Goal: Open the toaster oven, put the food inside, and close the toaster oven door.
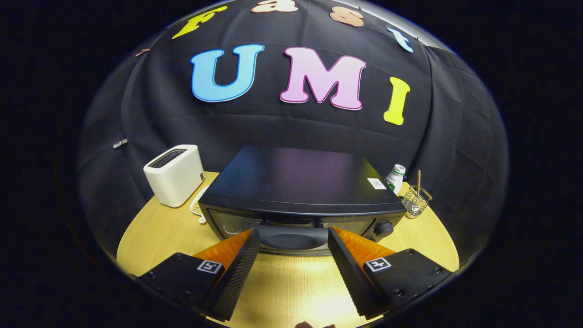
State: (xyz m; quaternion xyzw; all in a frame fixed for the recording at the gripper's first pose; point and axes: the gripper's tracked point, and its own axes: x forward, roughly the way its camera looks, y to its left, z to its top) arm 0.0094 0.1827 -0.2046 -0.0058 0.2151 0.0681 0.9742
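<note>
Gripper view: the gripper (294, 237) is spread wide and holds nothing, its tips flanking the door handle (294, 239) of the black toaster oven (296, 182), whose door is closed. The oven sits mid-table on the round wooden table (155, 232). Far left stands a white toaster (174, 174); far right, a white bottle (395, 177) and a wire holder (415, 200).

A staged recording booth dressed up as a kitchen corner.

Black cloth (291, 127) hangs as the wall behind a round wooden desk (155, 232), which carries kitchen goods: a black toaster oven (298, 182), a white slot toaster (175, 175) beside it, a small white bottle (395, 177) and a wire holder (415, 200) with a utensil.
</note>
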